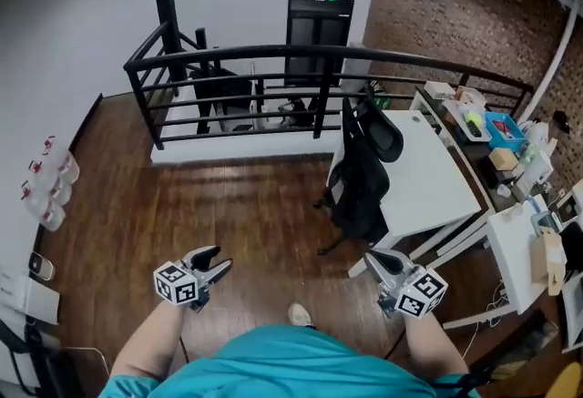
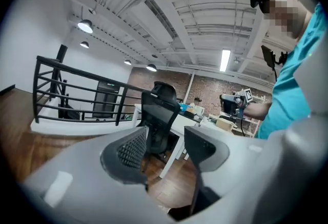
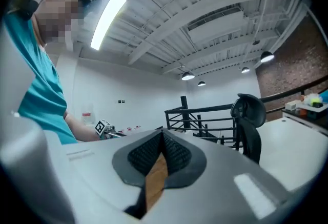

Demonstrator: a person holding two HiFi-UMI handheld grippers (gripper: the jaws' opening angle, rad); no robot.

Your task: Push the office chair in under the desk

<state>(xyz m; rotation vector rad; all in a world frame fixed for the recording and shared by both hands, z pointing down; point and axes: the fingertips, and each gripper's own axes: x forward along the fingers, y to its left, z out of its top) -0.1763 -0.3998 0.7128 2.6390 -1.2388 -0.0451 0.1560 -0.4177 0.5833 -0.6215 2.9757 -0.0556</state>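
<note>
The black office chair (image 1: 360, 173) stands at the near left side of the white desk (image 1: 428, 178), its back toward the railing and its base out on the wood floor. My left gripper (image 1: 217, 260) is held low in front of me, well short of the chair, open, with nothing between its jaws. In the left gripper view the chair (image 2: 159, 115) shows straight ahead past the left gripper (image 2: 166, 141). My right gripper (image 1: 372, 261) hovers near the desk's front corner, shut and empty. In the right gripper view its pads (image 3: 163, 138) meet at the tips, and the chair (image 3: 248, 115) is to the right.
A black railing (image 1: 273, 59) curves behind the chair and desk. A second white table (image 1: 515, 250) and cluttered shelves (image 1: 510, 150) stand to the right. Bottles (image 1: 46, 187) line the left wall. My shoe (image 1: 299, 314) is on the wood floor between the grippers.
</note>
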